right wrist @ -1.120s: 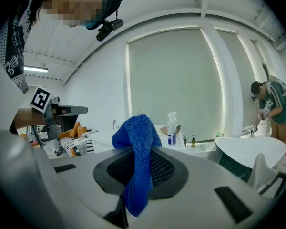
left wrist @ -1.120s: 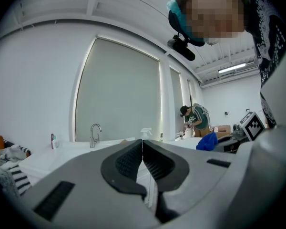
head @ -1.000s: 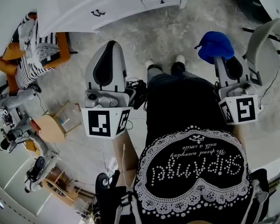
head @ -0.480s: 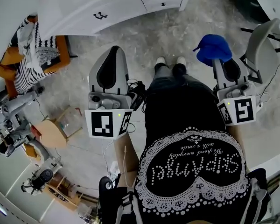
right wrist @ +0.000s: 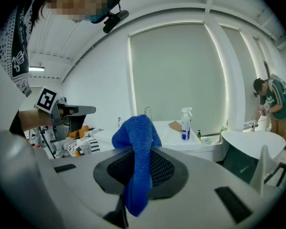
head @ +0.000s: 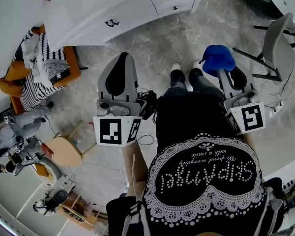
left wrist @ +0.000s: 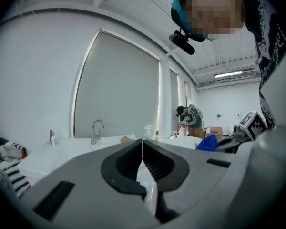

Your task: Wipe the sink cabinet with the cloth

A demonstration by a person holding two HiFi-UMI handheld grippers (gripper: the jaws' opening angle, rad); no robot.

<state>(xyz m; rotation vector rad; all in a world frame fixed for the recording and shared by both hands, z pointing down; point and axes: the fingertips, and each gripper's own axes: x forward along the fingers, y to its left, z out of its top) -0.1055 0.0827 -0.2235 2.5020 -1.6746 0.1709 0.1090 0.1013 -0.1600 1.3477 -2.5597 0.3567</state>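
The white sink cabinet (head: 113, 11) with black drawer handles stands ahead of me across the floor; its top and tap (left wrist: 96, 130) show in the left gripper view. My right gripper (head: 225, 69) is shut on a blue cloth (head: 215, 58), which bunches above the jaws and hangs down between them (right wrist: 137, 166). My left gripper (head: 119, 63) is shut with nothing in it, jaws meeting in a thin line (left wrist: 142, 149). Both grippers are held at waist height, well short of the cabinet.
A spray bottle (right wrist: 185, 124) stands on the cabinet top. An orange seat with striped cloths (head: 37, 68) is at the left, a grey chair (head: 278, 38) at the right. Robot gear and a small round table (head: 64, 151) lie at my left. Another person (left wrist: 189, 120) works in the background.
I have stepped slightly back and turned; the cabinet and floor things have shifted up and right in the head view. Both grippers keep their pose, and the cloth stays held.
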